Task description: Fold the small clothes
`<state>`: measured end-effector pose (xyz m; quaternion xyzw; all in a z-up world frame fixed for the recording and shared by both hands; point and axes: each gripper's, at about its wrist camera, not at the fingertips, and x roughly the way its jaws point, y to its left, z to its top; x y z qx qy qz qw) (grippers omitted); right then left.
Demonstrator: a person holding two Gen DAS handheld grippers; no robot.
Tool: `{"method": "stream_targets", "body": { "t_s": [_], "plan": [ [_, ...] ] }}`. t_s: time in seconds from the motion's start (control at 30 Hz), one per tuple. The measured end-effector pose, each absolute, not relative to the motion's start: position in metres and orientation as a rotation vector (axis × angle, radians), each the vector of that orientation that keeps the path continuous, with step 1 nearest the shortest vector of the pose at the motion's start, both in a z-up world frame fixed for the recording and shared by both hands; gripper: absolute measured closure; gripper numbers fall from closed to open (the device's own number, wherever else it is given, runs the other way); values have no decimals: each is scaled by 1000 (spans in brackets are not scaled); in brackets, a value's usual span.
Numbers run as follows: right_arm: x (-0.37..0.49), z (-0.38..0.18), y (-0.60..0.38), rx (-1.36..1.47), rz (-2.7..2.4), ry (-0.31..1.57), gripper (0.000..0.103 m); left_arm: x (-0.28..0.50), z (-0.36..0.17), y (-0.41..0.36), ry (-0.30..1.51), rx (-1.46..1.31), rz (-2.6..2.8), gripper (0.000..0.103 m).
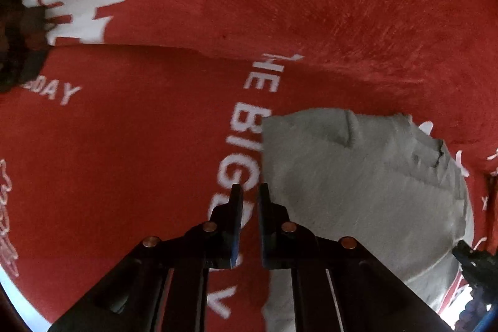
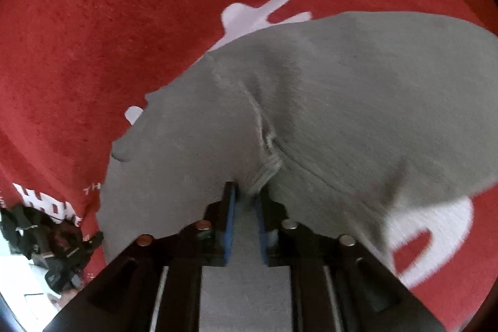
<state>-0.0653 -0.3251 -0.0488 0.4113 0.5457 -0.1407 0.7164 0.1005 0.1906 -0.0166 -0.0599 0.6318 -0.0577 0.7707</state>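
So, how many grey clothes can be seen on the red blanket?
1. The grey garment lies on the red blanket, with its edge in the right claw. Others may be outside the views.

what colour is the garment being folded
Grey garment, plain with no print; the right wrist view shows it best.

The left gripper [image 1: 249,189] has two flat black fingers on black angled link arms, with four round copper-coloured pivot pins just behind them. The right gripper [image 2: 246,192] has the same build, and blue pads [image 2: 229,226] line its fingers' inner faces.
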Motion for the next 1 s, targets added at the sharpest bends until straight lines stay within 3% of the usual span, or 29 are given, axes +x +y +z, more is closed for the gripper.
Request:
{"method": "stream_targets", "body": {
  "t_s": [0.07, 0.1, 0.17, 0.2, 0.23, 0.43, 0.63, 0.7, 1.0],
  "plan": [
    [-66, -45, -310, 943, -239, 1219, 59, 90, -10, 199, 1370, -133, -127, 92],
    [-66, -43, -298, 967, -180, 1224, 57, 85, -7, 204, 1371, -130, -128, 91],
    [-61, -43, -266, 1007, -57, 1242, 57, 75, -1, 214, 1378, -110, -116, 58],
    [-55, -45, -241, 1031, 20, 1260, 57, 69, 2, 217, 1369, -100, -100, 18],
    [-50, -48, -223, 1048, 71, 1273, 57, 64, 3, 211, 1345, -92, -81, 9],
    [-10, -76, -107, 1179, 257, 1307, 57, 41, 9, 224, 1337, -92, -70, 9],
    [23, -96, -60, 1226, 236, 1292, 59, 21, 5, 243, 1369, -111, -60, 9],
    [24, -97, -55, 1245, 228, 1285, 98, 14, 6, 249, 1364, -109, -60, 9],
    [25, -107, -29, 1186, 249, 1349, 96, -3, 6, 250, 1382, -79, -83, 9]
  ]
}}
